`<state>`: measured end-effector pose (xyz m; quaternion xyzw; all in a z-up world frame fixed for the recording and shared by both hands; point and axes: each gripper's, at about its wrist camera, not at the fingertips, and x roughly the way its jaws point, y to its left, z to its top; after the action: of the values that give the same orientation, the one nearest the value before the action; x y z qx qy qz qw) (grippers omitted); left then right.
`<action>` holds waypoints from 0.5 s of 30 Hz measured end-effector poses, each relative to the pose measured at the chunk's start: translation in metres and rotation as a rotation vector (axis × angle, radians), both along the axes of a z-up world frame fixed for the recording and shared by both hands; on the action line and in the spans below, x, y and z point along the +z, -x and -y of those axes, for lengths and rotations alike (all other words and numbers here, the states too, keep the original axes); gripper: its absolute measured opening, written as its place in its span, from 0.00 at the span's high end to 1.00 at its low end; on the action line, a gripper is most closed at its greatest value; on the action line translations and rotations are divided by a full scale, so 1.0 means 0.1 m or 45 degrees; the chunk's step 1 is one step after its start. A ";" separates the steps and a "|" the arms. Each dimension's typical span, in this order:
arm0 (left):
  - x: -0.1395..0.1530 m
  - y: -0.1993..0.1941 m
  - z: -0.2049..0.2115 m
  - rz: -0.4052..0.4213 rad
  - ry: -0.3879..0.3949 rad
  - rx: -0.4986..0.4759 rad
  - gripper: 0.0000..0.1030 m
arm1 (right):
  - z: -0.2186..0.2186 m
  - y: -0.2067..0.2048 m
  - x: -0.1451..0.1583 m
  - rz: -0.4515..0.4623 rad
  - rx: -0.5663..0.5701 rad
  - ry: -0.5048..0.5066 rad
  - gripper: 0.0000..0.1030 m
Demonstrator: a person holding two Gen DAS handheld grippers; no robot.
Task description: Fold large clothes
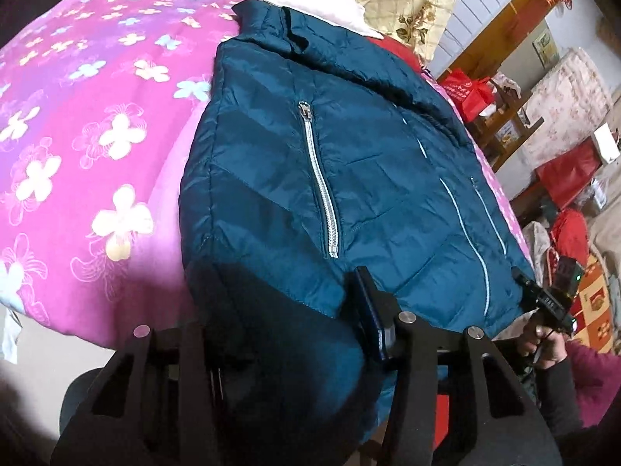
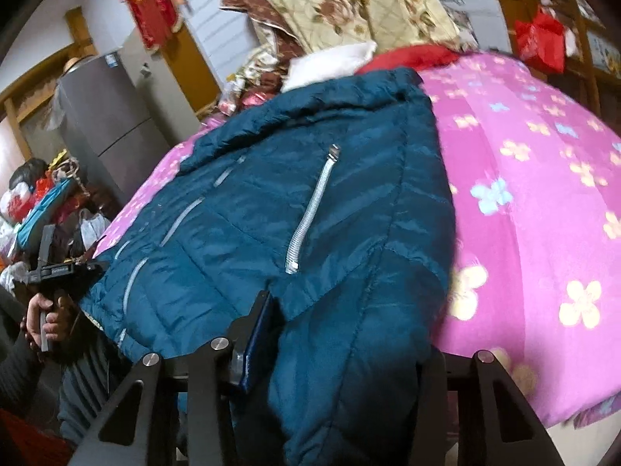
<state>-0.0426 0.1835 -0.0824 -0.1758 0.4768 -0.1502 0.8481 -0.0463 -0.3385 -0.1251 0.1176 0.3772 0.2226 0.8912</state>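
teal puffer jacket (image 1: pixel 341 178) lies front-up on a bed under a pink flowered quilt (image 1: pixel 97 124), collar toward the far end, hem hanging over the near edge. silver pocket zipper (image 1: pixel 320 182) and pale front zip line run down it. left tongs (image 1: pixel 287 310) are clamped on the jacket near the hem, dark fabric bunched between the fingers, one blue pad (image 1: pixel 372 310) showing. right tongs (image 2: pixel 341 334) also clamped on the jacket near the hem, fabric filling the gap, blue pad (image 2: pixel 258 338) on the left side. in each view the other tongs unit shows at the far hem corner, a hand on its handle.

behind the collar: white cushion (image 1: pixel 322 0), red cloth (image 2: pixel 411 54), floral beige blanket (image 2: pixel 349 4) piled up. grey fridge (image 2: pixel 112 116) beside the bed. red bags (image 1: pixel 465 89) and a wooden shelf (image 1: pixel 504 124) on the other side; contents too blurred to tell. red hanging ornament (image 2: pixel 151 11) on the wall.
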 end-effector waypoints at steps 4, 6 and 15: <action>0.01 0.02 0.09 0.023 -0.077 -0.006 0.52 | 0.00 0.03 0.00 0.026 -0.025 0.001 0.56; 0.01 0.02 0.14 0.031 -0.089 -0.013 0.43 | -0.02 0.03 0.01 0.032 -0.029 0.021 0.56; 0.00 0.04 0.40 0.079 -0.228 -0.008 0.22 | -0.07 0.03 0.02 0.025 -0.027 0.072 0.57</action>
<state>-0.0466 0.1431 -0.0822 -0.0928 0.4625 -0.1150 0.8742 -0.0489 -0.3316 -0.1229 0.0941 0.3735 0.2034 0.9002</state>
